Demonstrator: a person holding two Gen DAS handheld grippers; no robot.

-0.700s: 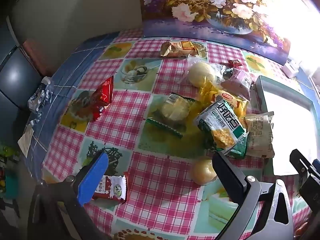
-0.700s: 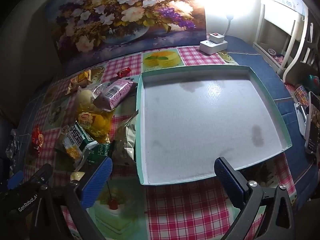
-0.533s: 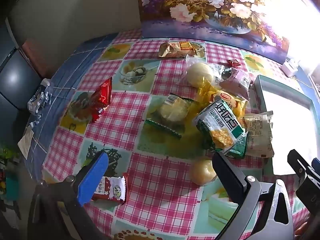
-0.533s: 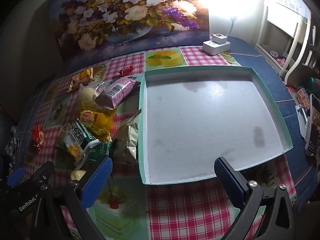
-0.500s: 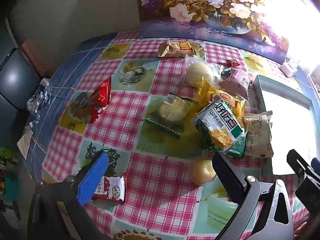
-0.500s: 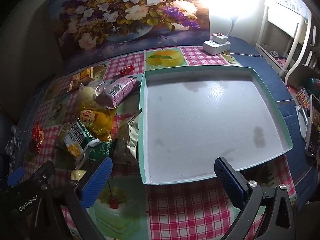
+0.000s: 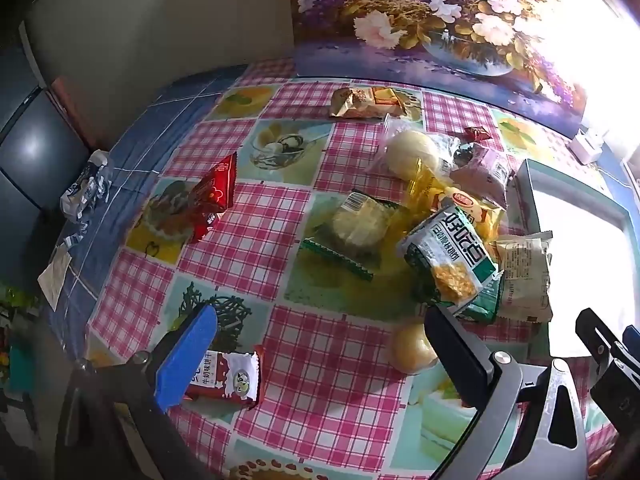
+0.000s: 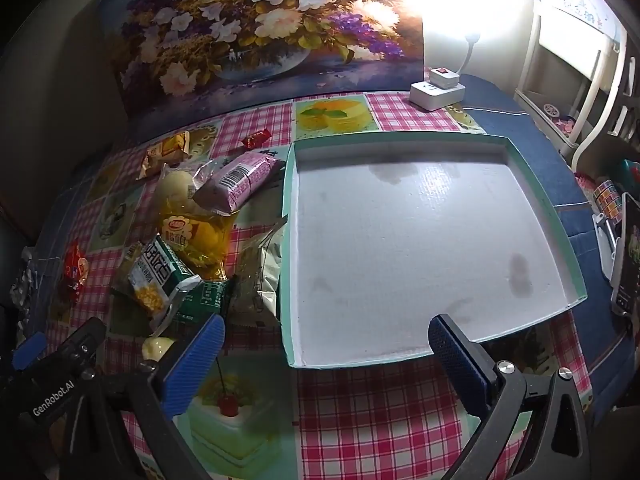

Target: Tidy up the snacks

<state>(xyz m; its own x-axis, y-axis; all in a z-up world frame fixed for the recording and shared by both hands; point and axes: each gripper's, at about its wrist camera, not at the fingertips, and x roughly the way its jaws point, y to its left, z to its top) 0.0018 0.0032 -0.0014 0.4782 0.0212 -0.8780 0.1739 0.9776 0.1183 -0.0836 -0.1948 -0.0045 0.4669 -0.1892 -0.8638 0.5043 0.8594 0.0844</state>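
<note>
The snacks [image 7: 448, 264] lay heaped mid-counter against the left wall of the tray [image 8: 286, 240], with a red packet [image 7: 212, 200] well apart toward the counter's left edge and a small milk sweet [image 7: 228, 376] near its front edge. The tray sat toward the counter's right edge. Both the left tool [image 7: 316, 356] and the right tool [image 8: 326, 356] hung above the counter [image 7: 332, 384], jaws wide apart, holding nothing.

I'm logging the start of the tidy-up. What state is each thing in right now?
Left claw: open, holding nothing.
Right claw: open, holding nothing.
Tray: nothing in it.
Green-and-white snack bag: on the pile, outside the tray.
Pink packet: sealed, beside the tray.
Red-and-white packet: flat on the cloth.
</note>
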